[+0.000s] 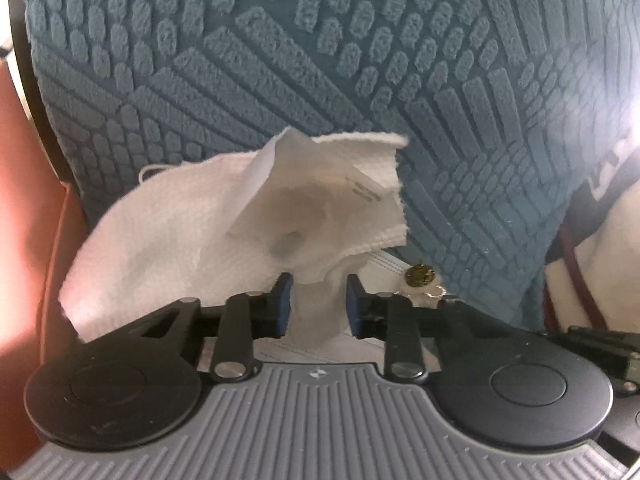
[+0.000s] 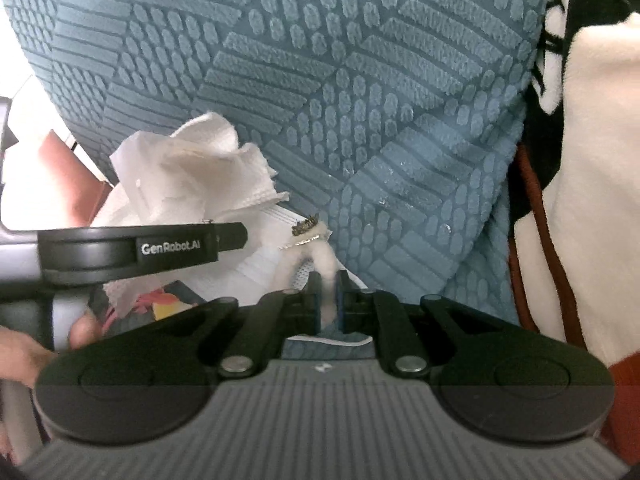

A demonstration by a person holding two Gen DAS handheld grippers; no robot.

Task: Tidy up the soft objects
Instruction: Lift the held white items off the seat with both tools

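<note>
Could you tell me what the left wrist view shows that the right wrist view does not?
Only the left wrist view shows the left gripper closed on a twisted tail of the white paper towel. Only the right wrist view shows the right gripper pinching a small white fluffy piece, and a hand. Both show the blue textured cushion and the brass charm.

You see a teal-blue cushion with a raised pattern of short ovals and long bars, set in diagonal blocks. In front of it the crumpled paper towel is white, with a fine embossed weave. Your left gripper is black with dark blue pads and a grey ribbed body; your right gripper has the same colours. The small fluffy piece between its pads is white, with a dark brassy ornament. At the right, the plush toy is white and black.
</note>
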